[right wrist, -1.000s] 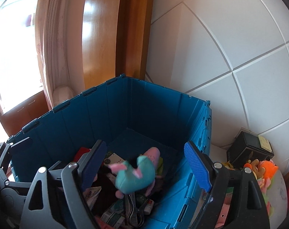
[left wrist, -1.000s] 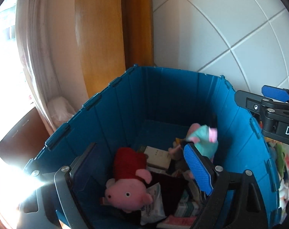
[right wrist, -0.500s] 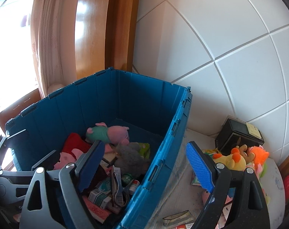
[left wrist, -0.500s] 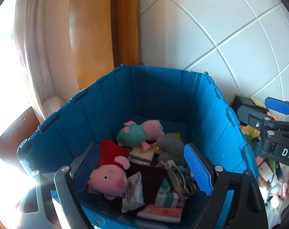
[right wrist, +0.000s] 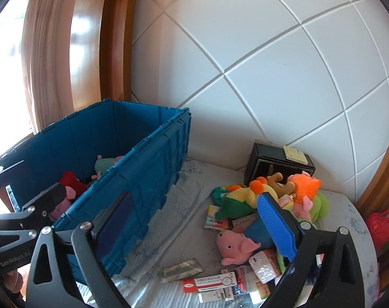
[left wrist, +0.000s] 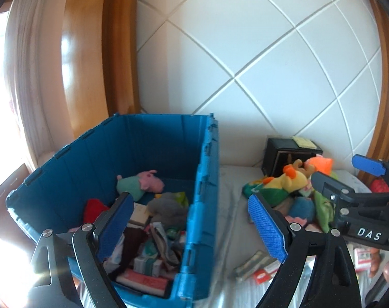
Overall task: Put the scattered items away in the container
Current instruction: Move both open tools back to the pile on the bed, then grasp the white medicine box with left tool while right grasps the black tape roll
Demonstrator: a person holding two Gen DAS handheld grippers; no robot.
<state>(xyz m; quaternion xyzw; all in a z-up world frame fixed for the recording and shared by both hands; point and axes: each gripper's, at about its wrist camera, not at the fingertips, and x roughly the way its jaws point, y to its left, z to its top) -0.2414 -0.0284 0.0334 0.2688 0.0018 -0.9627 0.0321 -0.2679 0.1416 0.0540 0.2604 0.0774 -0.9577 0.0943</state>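
Crate (left wrist: 204, 179) partly filled; toys (right wrist: 266, 195) and packets (right wrist: 212, 282) remain outside; both grippers (left wrist: 192, 228) (right wrist: 194, 231) wide open, holding nothing.

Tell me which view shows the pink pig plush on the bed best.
Right wrist view: the pink pig plush lies unobstructed, face and snout clear, beside the boxes. In the left wrist view I cannot pick it out; gripper parts cover that area.

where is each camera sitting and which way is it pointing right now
Left wrist: on the left gripper, above the blue crate's near right corner, facing the tiled wall; its open blue-padded fingers show, with the right gripper at the frame's right.
Right wrist: on the right gripper, right of the crate, over the toy pile; its open fingers show, with the left gripper at the left.
Shared: crate, black box, toy pile.
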